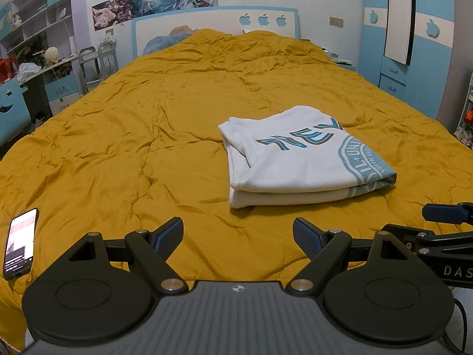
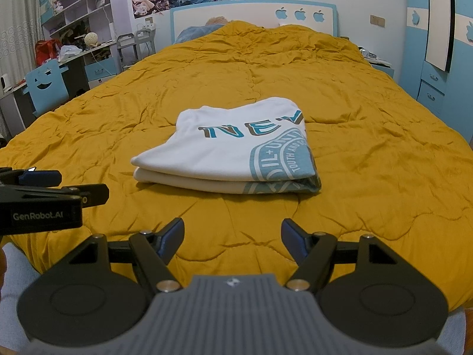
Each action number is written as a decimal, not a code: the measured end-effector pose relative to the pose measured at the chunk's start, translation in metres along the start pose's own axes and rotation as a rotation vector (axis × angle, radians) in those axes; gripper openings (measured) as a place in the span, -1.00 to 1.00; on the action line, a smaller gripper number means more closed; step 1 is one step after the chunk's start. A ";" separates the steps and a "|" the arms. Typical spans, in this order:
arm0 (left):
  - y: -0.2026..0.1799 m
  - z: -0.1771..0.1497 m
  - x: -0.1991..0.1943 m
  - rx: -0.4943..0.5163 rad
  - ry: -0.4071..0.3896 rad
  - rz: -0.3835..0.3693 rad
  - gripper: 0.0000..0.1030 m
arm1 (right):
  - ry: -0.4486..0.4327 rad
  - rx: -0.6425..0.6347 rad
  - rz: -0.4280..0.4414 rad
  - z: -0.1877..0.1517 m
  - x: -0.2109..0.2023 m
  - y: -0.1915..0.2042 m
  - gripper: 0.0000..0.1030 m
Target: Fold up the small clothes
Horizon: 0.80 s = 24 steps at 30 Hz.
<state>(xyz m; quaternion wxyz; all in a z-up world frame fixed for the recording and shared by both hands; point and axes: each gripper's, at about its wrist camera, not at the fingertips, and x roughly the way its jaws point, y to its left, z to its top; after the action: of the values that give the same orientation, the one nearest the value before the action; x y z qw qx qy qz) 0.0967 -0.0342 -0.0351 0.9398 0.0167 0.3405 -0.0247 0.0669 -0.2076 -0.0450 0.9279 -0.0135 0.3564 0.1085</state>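
A white T-shirt with a teal print (image 1: pixel 298 159) lies folded into a compact stack on the mustard yellow quilt (image 1: pixel 133 148); it also shows in the right wrist view (image 2: pixel 230 153). My left gripper (image 1: pixel 238 239) is open and empty, held back from the shirt's near edge and a little to its left. My right gripper (image 2: pixel 232 241) is open and empty, also short of the shirt, near the quilt's front edge. Each gripper's side shows in the other's view: the right one (image 1: pixel 443 216) and the left one (image 2: pixel 38 177).
A phone (image 1: pixel 20 244) with a lit screen lies on the quilt at the near left. A desk, shelves and a blue chair (image 2: pixel 48 85) stand left of the bed. Blue wardrobes (image 2: pixel 437 53) stand to the right.
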 end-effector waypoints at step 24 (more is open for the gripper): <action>0.000 -0.001 -0.006 0.015 -0.001 0.020 0.90 | 0.006 0.011 -0.003 -0.003 0.000 0.001 0.32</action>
<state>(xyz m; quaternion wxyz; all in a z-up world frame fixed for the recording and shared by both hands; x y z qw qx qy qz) 0.0919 -0.0339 -0.0321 0.9399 0.0272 0.3399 -0.0180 0.0647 -0.2067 -0.0478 0.9271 -0.0091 0.3596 0.1048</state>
